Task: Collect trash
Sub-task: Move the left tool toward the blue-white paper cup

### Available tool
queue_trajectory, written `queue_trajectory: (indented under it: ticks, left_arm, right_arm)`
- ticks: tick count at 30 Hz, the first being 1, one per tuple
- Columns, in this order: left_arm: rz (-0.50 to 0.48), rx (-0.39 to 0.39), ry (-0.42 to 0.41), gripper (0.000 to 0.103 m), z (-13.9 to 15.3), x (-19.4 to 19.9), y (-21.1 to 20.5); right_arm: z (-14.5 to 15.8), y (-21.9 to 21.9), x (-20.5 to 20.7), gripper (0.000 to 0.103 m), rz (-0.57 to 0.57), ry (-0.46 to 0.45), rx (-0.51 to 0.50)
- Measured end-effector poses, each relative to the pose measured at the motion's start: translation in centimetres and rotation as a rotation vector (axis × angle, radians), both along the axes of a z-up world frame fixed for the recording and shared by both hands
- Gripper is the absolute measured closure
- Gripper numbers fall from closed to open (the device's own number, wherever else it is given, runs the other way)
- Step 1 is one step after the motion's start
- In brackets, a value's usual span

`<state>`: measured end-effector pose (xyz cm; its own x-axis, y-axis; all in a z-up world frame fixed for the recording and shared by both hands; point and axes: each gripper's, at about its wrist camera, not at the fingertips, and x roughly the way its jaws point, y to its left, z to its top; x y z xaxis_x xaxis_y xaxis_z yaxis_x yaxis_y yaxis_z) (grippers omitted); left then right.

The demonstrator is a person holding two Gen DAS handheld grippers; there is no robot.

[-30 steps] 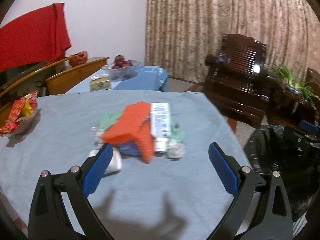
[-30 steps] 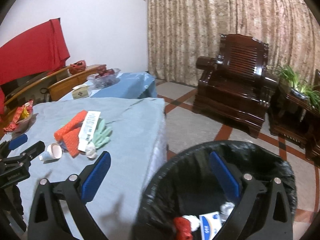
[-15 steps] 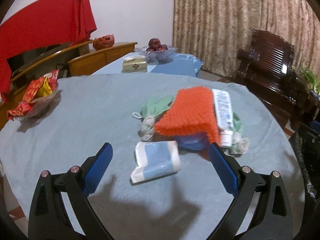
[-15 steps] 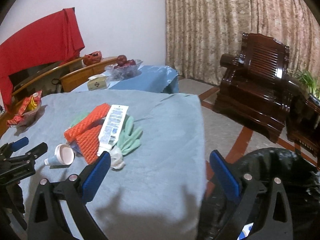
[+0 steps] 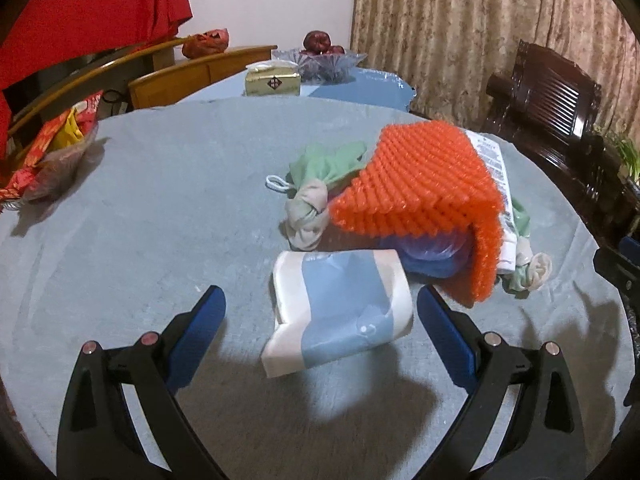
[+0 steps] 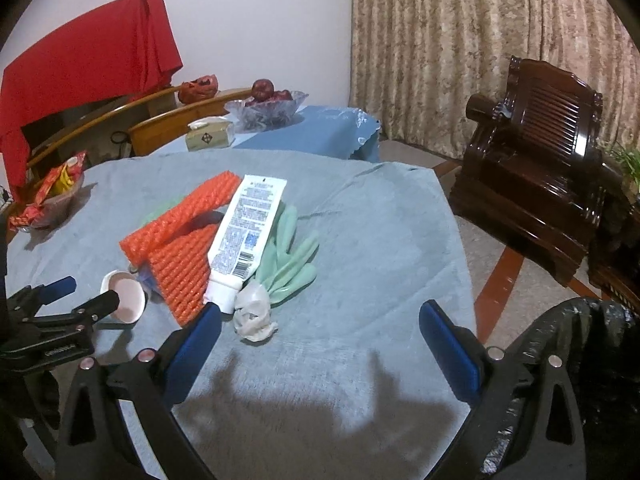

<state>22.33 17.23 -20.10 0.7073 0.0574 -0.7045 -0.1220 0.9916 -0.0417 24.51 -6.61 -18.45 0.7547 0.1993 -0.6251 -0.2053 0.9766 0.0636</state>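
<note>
Paper cup (image 5: 340, 306) on its side on grey tablecloth (image 5: 140, 220), between wide-open, empty left gripper (image 5: 320, 312) fingers, possibly untouched; orange mesh (image 5: 420, 196) pile just behind; right gripper (image 6: 320, 320) spread, empty, near toothpaste tube (image 6: 246, 236)

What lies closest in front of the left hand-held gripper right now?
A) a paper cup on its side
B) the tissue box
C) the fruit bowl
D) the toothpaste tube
A: in the left wrist view the blue-and-white paper cup lies tipped over on the table cloth, just ahead of the open left hand-held gripper.
</note>
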Motion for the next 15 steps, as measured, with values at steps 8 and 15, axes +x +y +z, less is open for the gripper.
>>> queue_trajectory:
  ticks: [8, 15]
  left_arm:
    - [0.008, -0.050, 0.054, 0.009, -1.4, 1.2, 0.7]
    - [-0.009, -0.080, 0.073, 0.032, -1.8, 1.6, 0.7]
  right_arm:
    - [-1.0, 0.3, 0.8, 0.006, 0.009, 0.023, -0.006]
    - [-1.0, 0.6, 1.0, 0.006, 0.015, 0.025, -0.004]
